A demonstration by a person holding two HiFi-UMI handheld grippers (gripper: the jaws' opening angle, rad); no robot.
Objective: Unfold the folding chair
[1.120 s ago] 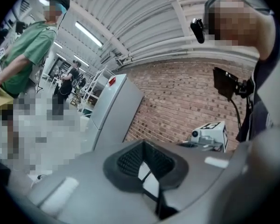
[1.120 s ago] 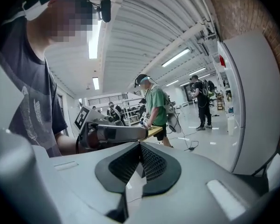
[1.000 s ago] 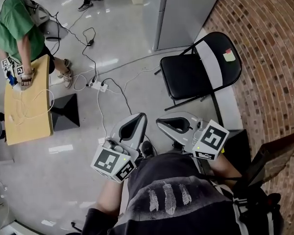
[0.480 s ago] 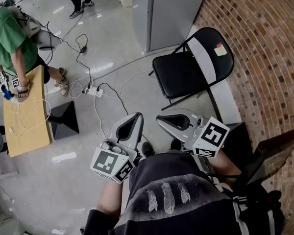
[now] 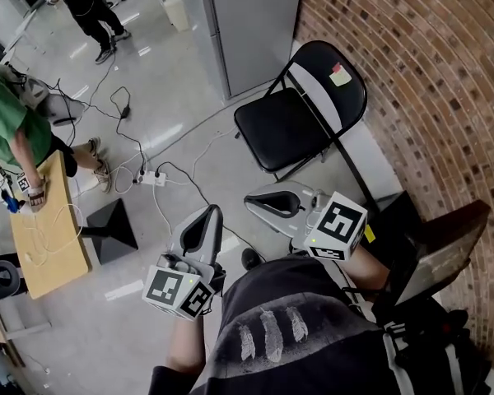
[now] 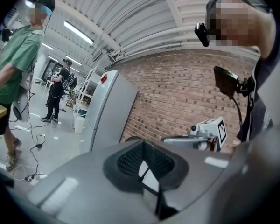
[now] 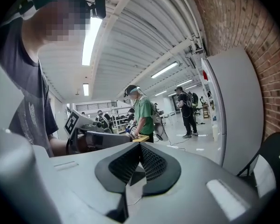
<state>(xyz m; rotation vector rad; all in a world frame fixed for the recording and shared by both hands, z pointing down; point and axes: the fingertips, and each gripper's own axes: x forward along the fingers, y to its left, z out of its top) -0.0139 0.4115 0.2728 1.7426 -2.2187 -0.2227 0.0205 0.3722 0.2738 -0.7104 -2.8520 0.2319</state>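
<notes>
- Two grey hand-held grippers are carried side by side just ahead of the wearer's dark shirt [image 5: 272, 327]: the left gripper [image 5: 207, 212] and the right gripper [image 5: 253, 202]. Each bears a white cube with square black markers at its rear.
- Both pairs of jaws are clenched, with the dark ribbed pads pressed together, and nothing is grasped in either.
- Both grippers are held in the air, pointed close to level and well apart from the chair.
- On the glossy grey floor [image 5: 173, 113] beyond the left gripper a white power strip [image 5: 151, 178] is seen among loose black and white cables, with a black wedge-shaped block [image 5: 111, 229] near it.
- Past the right gripper the black folding chair [image 5: 276, 130] stands on the floor already opened out. Its padded seat lies level and its rounded backrest is turned toward the wall, with a pale sticker [image 5: 339, 75] on it.
- Just behind the chair a tall grey metal cabinet [image 5: 247, 23] is set against the red brick wall [image 5: 428, 81].
- Far to the left, a light wooden worktop [image 5: 49, 229] is touched by a person in a green shirt [image 5: 4, 126].
- Farther still, a person in black clothes [image 5: 86, 2] is standing.
</notes>
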